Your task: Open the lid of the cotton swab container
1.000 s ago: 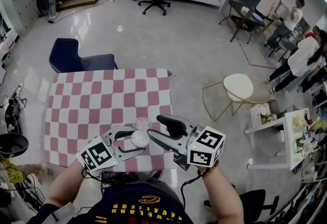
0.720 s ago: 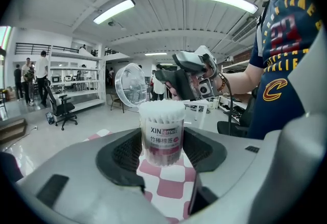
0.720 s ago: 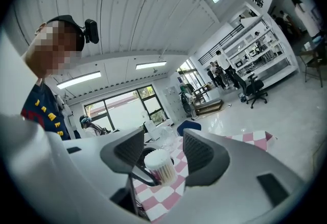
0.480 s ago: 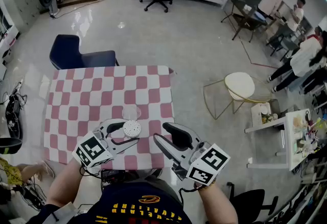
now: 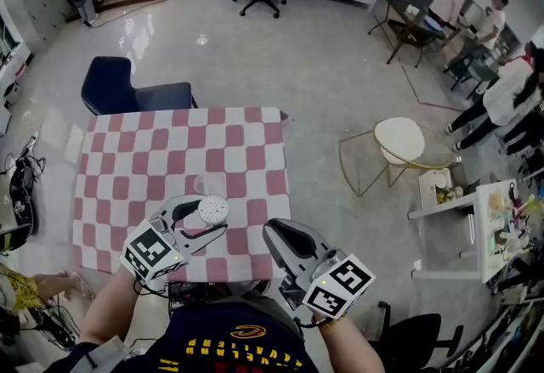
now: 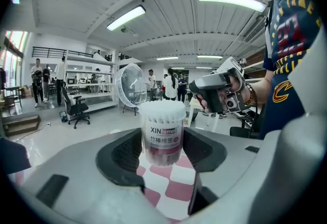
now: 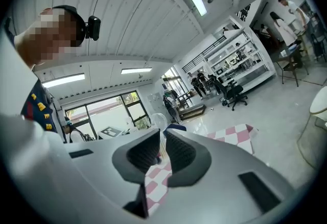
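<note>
The cotton swab container (image 6: 162,131) is a clear tub with a pink label, packed with white swab heads (image 5: 212,210). My left gripper (image 5: 206,220) is shut on its body and holds it upright above the near part of the checkered table (image 5: 170,150). Its clear lid (image 6: 131,86) stands flipped open at the tub's far left rim. My right gripper (image 5: 272,233) hangs to the right of the tub, off the table's near corner and apart from it. Its jaws (image 7: 162,142) are closing to a narrow gap with nothing between them.
A pink-and-white checkered cloth covers the table. A dark blue chair (image 5: 127,95) stands behind the table's far left. A white round stool on a gold frame (image 5: 398,144) is on the floor to the right. Several people (image 5: 501,91) stand at desks far right.
My left gripper carried the container left and a little away from me. My right gripper pulled back toward me, off the tub, and its jaws narrowed from wide open.
</note>
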`<act>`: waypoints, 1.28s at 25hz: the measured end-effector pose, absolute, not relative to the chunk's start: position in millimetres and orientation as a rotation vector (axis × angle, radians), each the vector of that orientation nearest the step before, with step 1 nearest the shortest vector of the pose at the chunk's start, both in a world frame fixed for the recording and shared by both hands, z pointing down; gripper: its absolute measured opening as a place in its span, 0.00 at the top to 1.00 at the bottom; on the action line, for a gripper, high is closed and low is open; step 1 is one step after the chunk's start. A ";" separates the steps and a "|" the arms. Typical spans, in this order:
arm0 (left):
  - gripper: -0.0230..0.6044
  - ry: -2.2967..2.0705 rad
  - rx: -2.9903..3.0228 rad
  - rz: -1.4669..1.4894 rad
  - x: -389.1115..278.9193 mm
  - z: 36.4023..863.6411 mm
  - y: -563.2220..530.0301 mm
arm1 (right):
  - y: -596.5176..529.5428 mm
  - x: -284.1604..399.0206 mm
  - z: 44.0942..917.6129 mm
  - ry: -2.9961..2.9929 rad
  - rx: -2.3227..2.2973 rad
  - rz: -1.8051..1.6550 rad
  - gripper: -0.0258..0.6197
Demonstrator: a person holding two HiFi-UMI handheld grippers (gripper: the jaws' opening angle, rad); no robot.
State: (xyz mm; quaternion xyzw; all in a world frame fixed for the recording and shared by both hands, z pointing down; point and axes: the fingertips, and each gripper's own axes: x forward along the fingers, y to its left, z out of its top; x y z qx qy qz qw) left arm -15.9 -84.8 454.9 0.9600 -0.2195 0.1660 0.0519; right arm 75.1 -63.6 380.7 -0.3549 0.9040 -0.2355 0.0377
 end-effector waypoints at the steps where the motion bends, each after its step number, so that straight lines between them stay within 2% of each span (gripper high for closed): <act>1: 0.56 -0.677 2.918 0.497 -16.9 454.9 -85.8 | -63.1 75.8 382.2 2.768 -1.098 -0.725 0.91; 3: 0.56 -0.701 2.913 0.486 -18.4 454.9 -87.4 | -61.9 77.5 384.0 2.757 -1.104 -0.731 0.94; 32: 0.56 -0.736 2.904 0.453 -1.2 458.9 -79.2 | -61.6 86.2 396.3 2.856 -1.186 -0.625 0.94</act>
